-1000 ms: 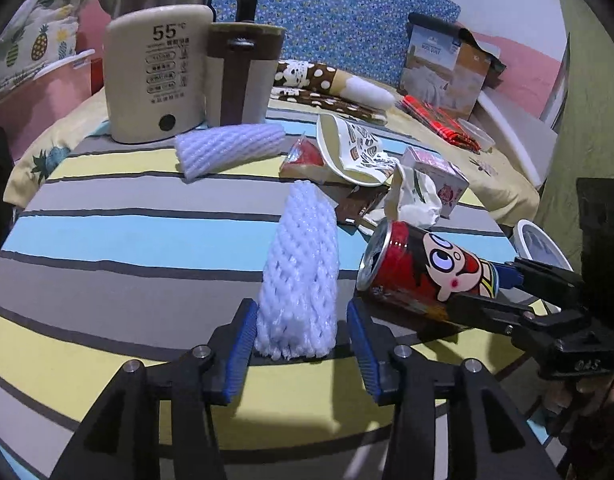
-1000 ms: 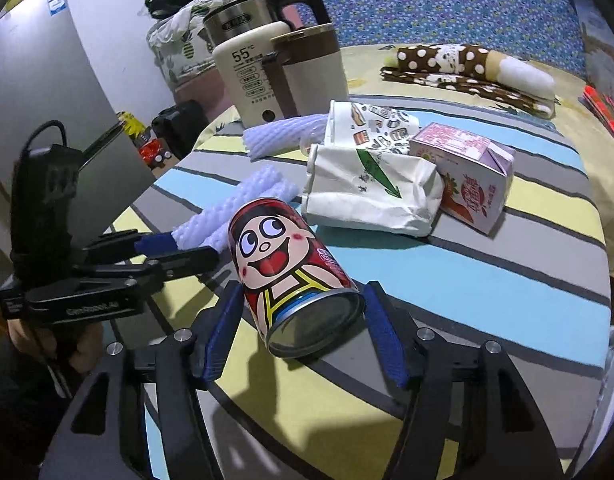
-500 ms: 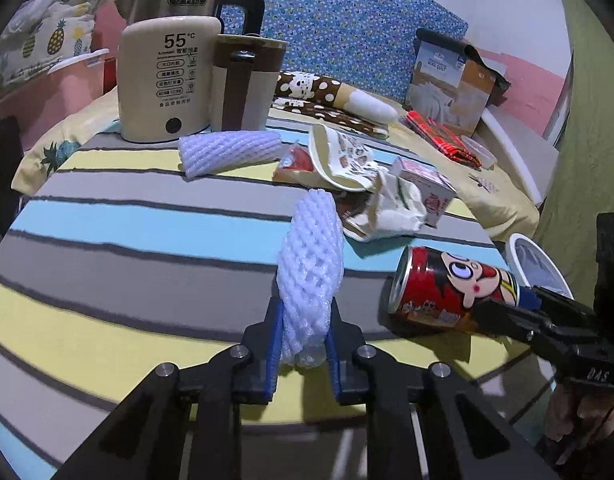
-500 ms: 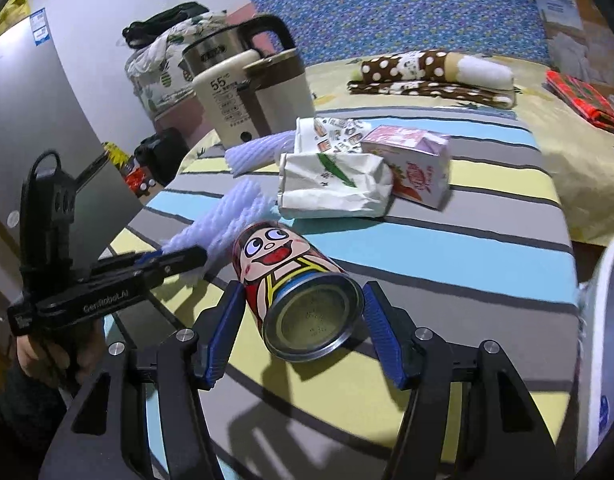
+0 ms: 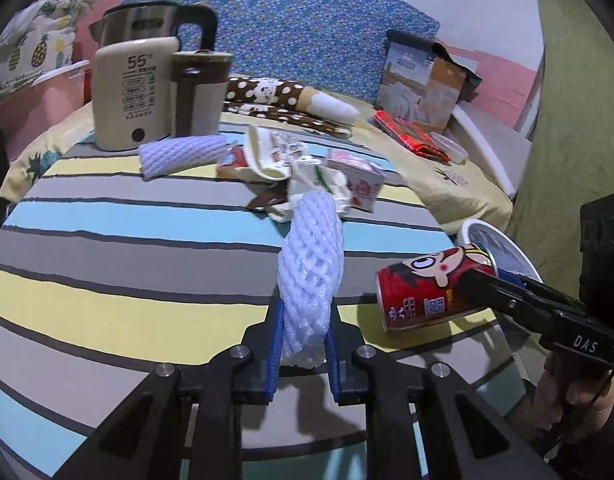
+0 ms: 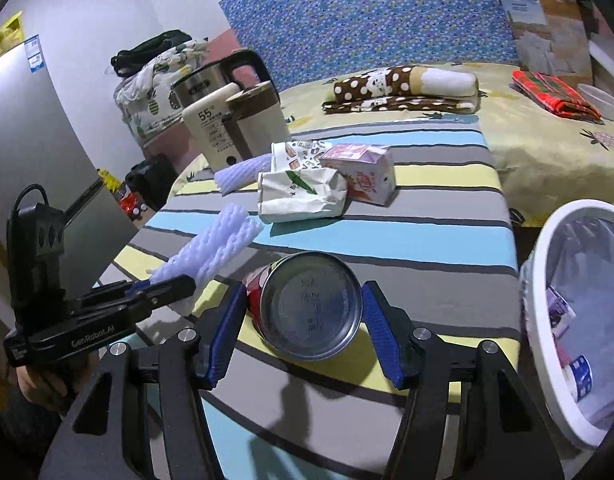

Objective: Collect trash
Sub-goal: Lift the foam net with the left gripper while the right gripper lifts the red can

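Past the striped tablecloth's (image 6: 427,240) right edge stands the white trash bin (image 6: 547,280). The red cartoon can (image 5: 435,288), lifted near that edge, lies sideways, its base toward the right gripper (image 6: 303,312), whose wide jaws clasp it. The white foam net sleeve (image 5: 311,276) points away from the left gripper (image 5: 303,344), whose narrow jaws pinch its near end.

The left gripper (image 5: 303,354) is held angled downward with its blue pads pinched nearly together, while the right gripper (image 6: 303,330) is likewise tilted downward, its jaws set wide apart, each gripped from below by a hand (image 5: 575,396).
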Demonstrator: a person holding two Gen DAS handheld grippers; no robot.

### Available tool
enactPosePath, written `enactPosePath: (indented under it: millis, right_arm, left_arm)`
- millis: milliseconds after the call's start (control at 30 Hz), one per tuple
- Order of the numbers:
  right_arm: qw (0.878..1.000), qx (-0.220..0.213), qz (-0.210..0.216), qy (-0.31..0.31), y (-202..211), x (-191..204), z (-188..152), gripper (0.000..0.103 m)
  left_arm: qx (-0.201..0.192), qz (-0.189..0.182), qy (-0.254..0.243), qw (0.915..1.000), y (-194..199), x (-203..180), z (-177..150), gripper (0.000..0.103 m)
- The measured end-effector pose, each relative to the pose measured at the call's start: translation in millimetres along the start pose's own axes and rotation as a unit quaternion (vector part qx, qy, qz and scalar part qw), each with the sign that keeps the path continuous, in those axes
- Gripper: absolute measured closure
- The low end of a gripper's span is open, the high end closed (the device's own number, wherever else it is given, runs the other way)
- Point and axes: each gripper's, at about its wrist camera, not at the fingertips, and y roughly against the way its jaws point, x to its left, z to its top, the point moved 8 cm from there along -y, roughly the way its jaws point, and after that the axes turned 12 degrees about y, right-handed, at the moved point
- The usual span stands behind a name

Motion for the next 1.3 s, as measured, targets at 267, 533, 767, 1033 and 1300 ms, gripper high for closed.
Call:
enactPosePath:
  millis: [267, 533, 767, 1033, 1300]
  right_arm:
    - [0.998, 0.014, -0.049, 0.026, 18.3, -6.3, -1.1, 0.043]
    - [0.994, 0.038, -0.084, 0.065, 11.9, -11.2, -0.5, 0.042]
    - [0.999, 0.021, -0.036, 0.033, -0.7, -2.4, 2.8, 0.042]
    - [0.998, 0.022, -0.018, 0.053, -7.9, 18.7, 3.3, 0.042]
    - [0.997, 0.017, -0.035, 0.063, -1.7, 20.5, 3.0, 0.046]
  left_arm:
    - [0.005, -0.006, -0.015, 0.9998, 2.6, -19.1, -9.2, 0.084]
    - [0.010, -0.007, -0.018, 0.9998, 1.2, -23.7, -13.4, 0.084]
    - [0.009, -0.002, -0.012, 0.9999, 4.0, -17.7, -12.9, 0.084]
    - [0.008, 0.003, -0.001, 1.0000, 7.1, -3.2, -12.1, 0.084]
    - [0.005, 0.000, -0.004, 1.0000, 12.3, -8.5, -14.2, 0.084]
